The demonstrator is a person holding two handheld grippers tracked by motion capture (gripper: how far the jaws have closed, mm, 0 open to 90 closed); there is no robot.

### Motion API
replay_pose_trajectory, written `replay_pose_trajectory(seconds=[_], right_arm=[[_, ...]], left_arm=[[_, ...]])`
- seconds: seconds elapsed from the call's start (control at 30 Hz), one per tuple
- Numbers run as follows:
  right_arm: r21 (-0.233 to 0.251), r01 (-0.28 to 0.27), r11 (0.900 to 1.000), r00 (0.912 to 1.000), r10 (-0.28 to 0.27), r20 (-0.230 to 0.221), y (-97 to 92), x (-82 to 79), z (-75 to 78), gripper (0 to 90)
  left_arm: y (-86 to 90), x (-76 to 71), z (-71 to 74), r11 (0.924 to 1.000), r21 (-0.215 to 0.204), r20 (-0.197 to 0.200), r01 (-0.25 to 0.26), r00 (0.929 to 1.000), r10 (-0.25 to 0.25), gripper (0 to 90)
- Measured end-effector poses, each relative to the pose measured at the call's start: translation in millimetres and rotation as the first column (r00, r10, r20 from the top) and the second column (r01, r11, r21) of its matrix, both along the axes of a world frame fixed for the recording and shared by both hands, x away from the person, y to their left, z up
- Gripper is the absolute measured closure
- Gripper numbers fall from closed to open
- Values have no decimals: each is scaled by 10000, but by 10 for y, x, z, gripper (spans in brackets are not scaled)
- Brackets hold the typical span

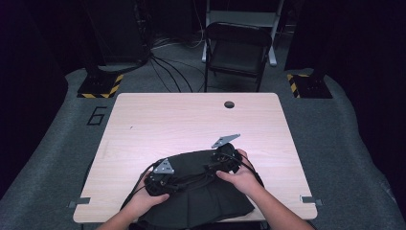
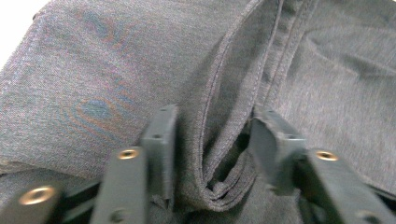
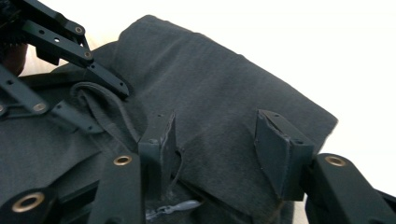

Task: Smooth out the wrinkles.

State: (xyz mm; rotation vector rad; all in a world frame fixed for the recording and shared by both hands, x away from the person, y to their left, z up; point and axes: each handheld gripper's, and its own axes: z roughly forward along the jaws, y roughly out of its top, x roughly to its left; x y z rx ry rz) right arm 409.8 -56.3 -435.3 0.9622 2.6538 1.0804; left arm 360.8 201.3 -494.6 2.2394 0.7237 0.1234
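Left claw (image 2: 210, 135) straddles a garment (image 2: 116, 70) fold unpinched, right claw (image 3: 215, 144) gapes likewise; either could slip.

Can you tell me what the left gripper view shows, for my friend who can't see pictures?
A folded ridge of dark grey cloth with a stitched hem stands between the two black jaws of the left tool. The jaws sit on either side of the fold, and the cloth spreads out behind it.
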Motion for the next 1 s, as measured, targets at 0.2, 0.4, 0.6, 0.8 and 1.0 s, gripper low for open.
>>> replay_pose_trajectory(seconds=[0.2, 0.4, 0.6, 0.8, 1.0], right_arm=[[-136, -526, 9985, 9986, 525, -33, 99, -46, -27, 455], [-253, -1254, 9918, 9917, 1246, -310, 130, -101, -73, 428], [-1103, -1899, 9756, 9815, 1916, 46, 198, -166, -150, 401], [-1760, -2102, 9617, 9751, 2193, 337, 258, -185, -219, 505], [-1496, -2088, 9665, 9778, 2088, -156, 268, -131, -222, 737]], left_arm=[[80, 48, 71, 9997, -70, -81, -245, 9997, 244, 853], [142, 94, 119, 9991, -327, -356, -264, 9990, 252, 858], [203, 158, 94, 9957, -790, -924, -479, 9949, 406, 858], [271, 189, 180, 9947, -898, -925, -495, 9949, 412, 857], [287, 184, 212, 9967, -763, -893, -293, 9958, 225, 857]])
